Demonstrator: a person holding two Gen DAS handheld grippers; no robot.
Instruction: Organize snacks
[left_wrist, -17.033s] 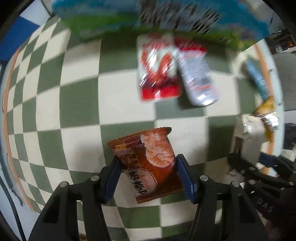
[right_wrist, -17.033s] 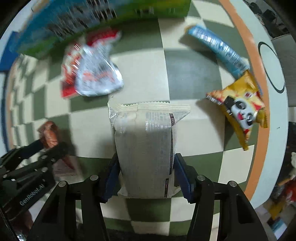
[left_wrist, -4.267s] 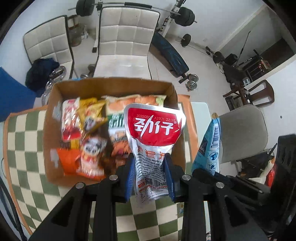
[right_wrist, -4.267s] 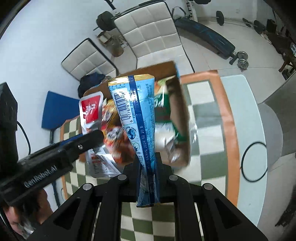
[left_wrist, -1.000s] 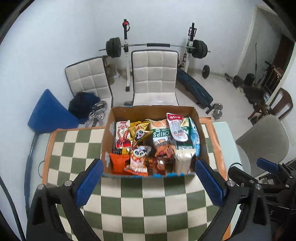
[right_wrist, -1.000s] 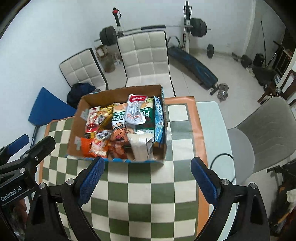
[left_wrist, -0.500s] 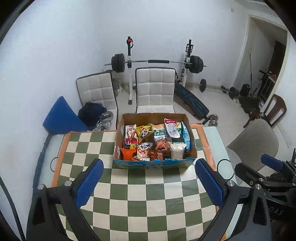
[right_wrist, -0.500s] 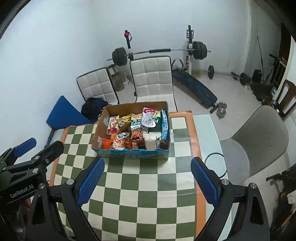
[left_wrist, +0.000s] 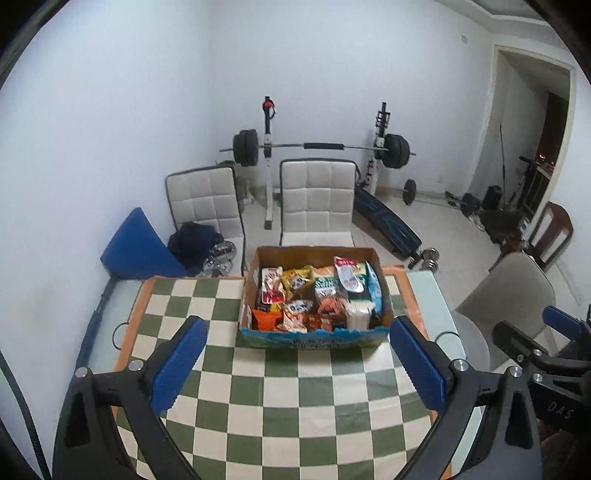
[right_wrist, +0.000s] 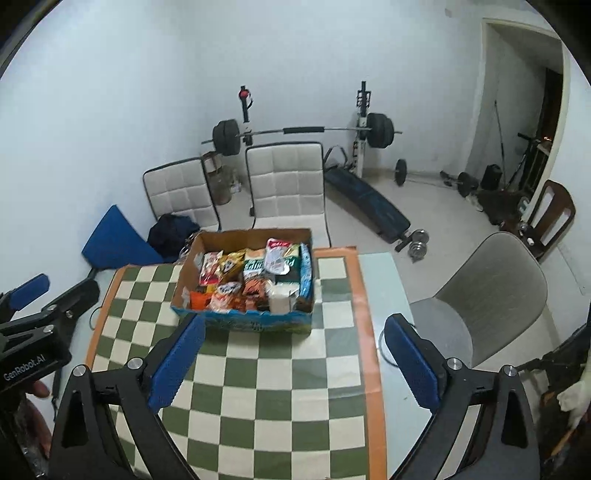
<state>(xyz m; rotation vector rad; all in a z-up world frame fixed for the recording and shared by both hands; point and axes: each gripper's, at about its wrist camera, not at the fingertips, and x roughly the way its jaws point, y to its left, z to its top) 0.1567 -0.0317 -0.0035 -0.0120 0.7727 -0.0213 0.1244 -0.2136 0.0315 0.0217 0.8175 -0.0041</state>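
- Cardboard box (left_wrist: 314, 338) sits at twelve o'clock from my left tongs (left_wrist: 299, 360), at the far end of the checked cloth (left_wrist: 295, 406), with the snacks (left_wrist: 317, 295) packed inside it, some upright, some leaning.
- My left tongs are spread wide and hold nothing.
- My right tongs (right_wrist: 293, 356) are just as wide apart and empty; from them the box (right_wrist: 243, 321) lies near eleven o'clock.
- I see no packet loose on the cloth in either view, so I judge the sorting done and this the stand-off at the end.
- If anything remains, the next move calls for a reach forward to straighten the red-topped pouch (left_wrist: 349, 275) that sticks up above the rest; otherwise, I set the tongs down.
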